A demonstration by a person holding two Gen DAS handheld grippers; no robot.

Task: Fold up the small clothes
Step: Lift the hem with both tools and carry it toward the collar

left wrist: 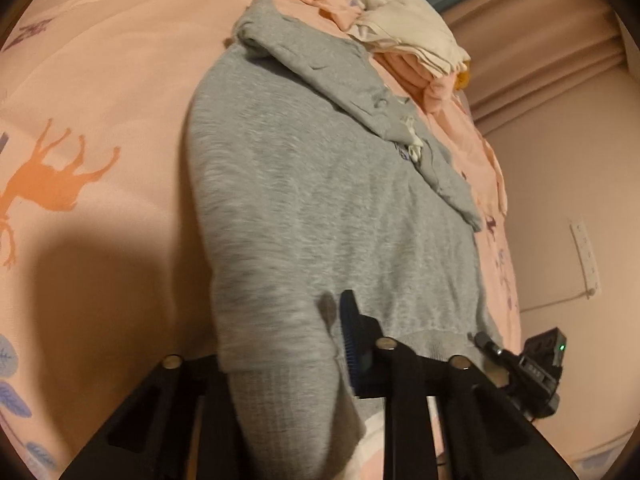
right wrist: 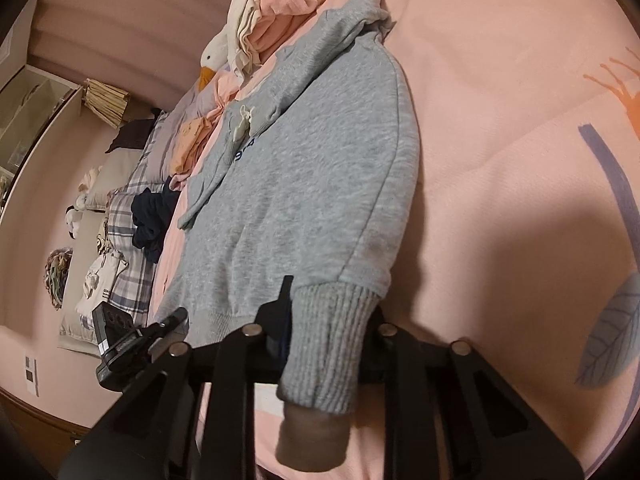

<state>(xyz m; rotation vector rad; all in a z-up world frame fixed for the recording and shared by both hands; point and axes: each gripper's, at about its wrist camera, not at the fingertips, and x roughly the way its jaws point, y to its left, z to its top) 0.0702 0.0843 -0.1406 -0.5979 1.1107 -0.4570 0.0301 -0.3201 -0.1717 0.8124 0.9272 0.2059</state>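
Observation:
A small grey hooded sweatshirt (left wrist: 320,184) lies flat on a pink printed bedsheet (left wrist: 100,92), hood far from me. My left gripper (left wrist: 304,344) is shut on the sweatshirt's left sleeve cuff (left wrist: 288,400), which hangs between the fingers; a blue fingertip (left wrist: 352,332) shows beside it. My right gripper (right wrist: 324,320) is shut on the right sleeve's ribbed cuff (right wrist: 328,344). The sweatshirt also shows in the right wrist view (right wrist: 312,168). Each view shows the other gripper low at the hem, in the left wrist view (left wrist: 532,364) and in the right wrist view (right wrist: 128,340).
A pile of folded pink and cream clothes (left wrist: 404,32) sits beyond the hood. In the right wrist view a goose plush (right wrist: 216,56), dark clothing (right wrist: 154,216) and a plaid quilt (right wrist: 128,240) lie to the left. Curtains (left wrist: 540,32) and a wall are at the right.

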